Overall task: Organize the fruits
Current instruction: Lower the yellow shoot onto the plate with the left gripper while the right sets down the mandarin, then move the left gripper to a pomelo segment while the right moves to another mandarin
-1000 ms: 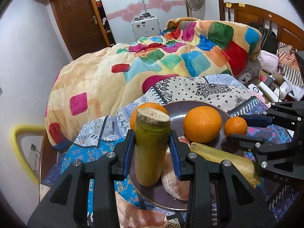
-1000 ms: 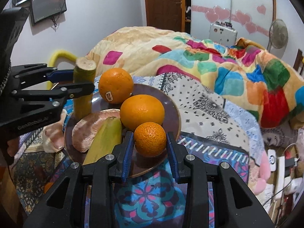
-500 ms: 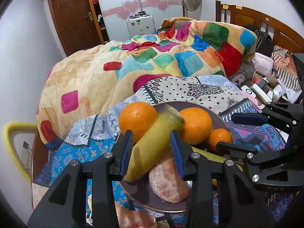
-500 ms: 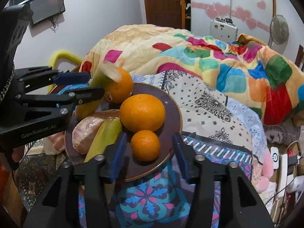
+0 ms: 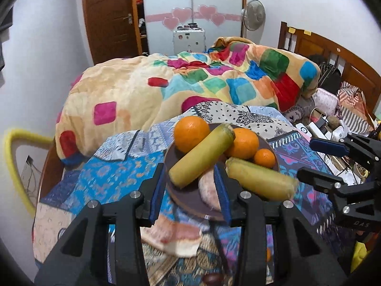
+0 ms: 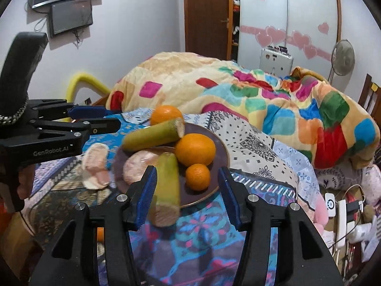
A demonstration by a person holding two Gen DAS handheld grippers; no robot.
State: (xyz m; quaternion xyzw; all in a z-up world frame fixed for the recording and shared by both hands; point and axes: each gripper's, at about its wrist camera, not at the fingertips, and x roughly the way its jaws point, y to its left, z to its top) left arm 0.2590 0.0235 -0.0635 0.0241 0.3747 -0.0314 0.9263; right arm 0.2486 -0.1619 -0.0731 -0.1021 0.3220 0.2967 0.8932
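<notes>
A dark round plate (image 5: 273, 157) (image 6: 221, 152) on the patterned cloth holds two large oranges (image 5: 191, 133) (image 6: 195, 153), a small orange (image 5: 264, 158) (image 6: 198, 176), two yellow-green cut stalk pieces (image 5: 201, 153) (image 6: 152, 136) and a peeled pinkish fruit segment (image 5: 209, 190) (image 6: 137, 165). One stalk leans across the oranges; the other (image 5: 259, 181) (image 6: 166, 190) overhangs the plate's near rim. My left gripper (image 5: 189, 190) is open and empty just short of the plate. My right gripper (image 6: 188, 197) is open and empty, its fingers either side of the plate's near edge.
A pinkish peel piece (image 5: 176, 234) (image 6: 95, 169) lies on the cloth beside the plate. A colourful blanket (image 5: 190, 85) is heaped behind. Chargers and cables (image 6: 343, 212) lie to the right. A yellow frame (image 5: 14, 166) stands at the left.
The left gripper let go of the upright stalk, which now lies across the oranges, and drew back. The right gripper released the small orange onto the plate and opened wide.
</notes>
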